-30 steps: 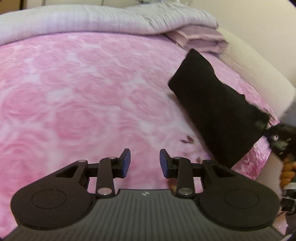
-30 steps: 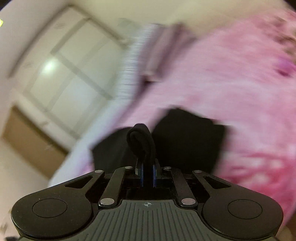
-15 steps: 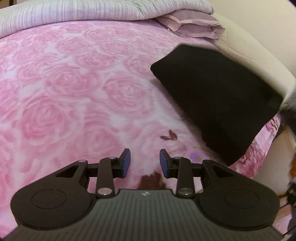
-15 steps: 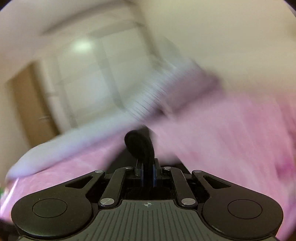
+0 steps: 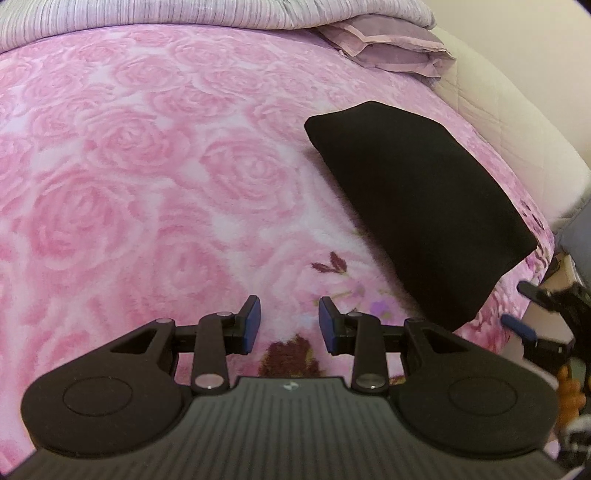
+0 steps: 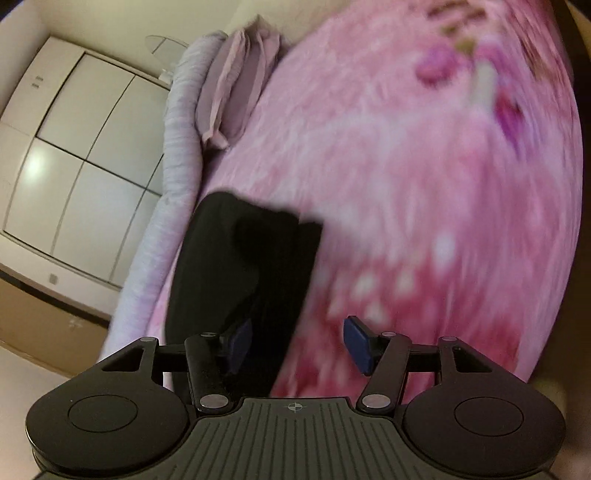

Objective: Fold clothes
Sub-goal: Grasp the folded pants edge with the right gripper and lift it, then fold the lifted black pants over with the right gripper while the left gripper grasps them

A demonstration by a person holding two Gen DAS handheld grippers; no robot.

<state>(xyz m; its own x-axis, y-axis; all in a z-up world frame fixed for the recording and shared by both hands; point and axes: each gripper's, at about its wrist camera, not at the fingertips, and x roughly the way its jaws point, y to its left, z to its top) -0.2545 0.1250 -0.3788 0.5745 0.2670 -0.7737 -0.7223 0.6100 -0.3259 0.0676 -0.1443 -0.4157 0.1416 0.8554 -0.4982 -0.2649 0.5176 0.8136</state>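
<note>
A folded black garment [image 5: 417,206] lies flat on a bed covered by a pink rose-patterned blanket [image 5: 155,177], close to the bed's right-hand edge in the left wrist view. Its long axis runs diagonally there: one narrow end points up and to the left toward the middle of the blanket, the other down and to the right toward the blanket's edge. The left hand-held gripper [image 5: 289,325] hovers over the blanket with its blue-padded fingers apart and nothing between them; the garment sits ahead and to the right of it, clear of both fingers. The right hand-held gripper [image 6: 301,341] is also spread wide and holds nothing. In its view the black garment [image 6: 243,280] stretches away from the camera, with the near end directly in front of the left finger [image 6: 240,345] and partly overlapping it; whether cloth and pad touch cannot be told. The right finger [image 6: 357,345] stands over bare blanket. At the far end of the bed lie a grey striped quilt [image 5: 221,13] and a mauve pillow [image 5: 391,48].
</note>
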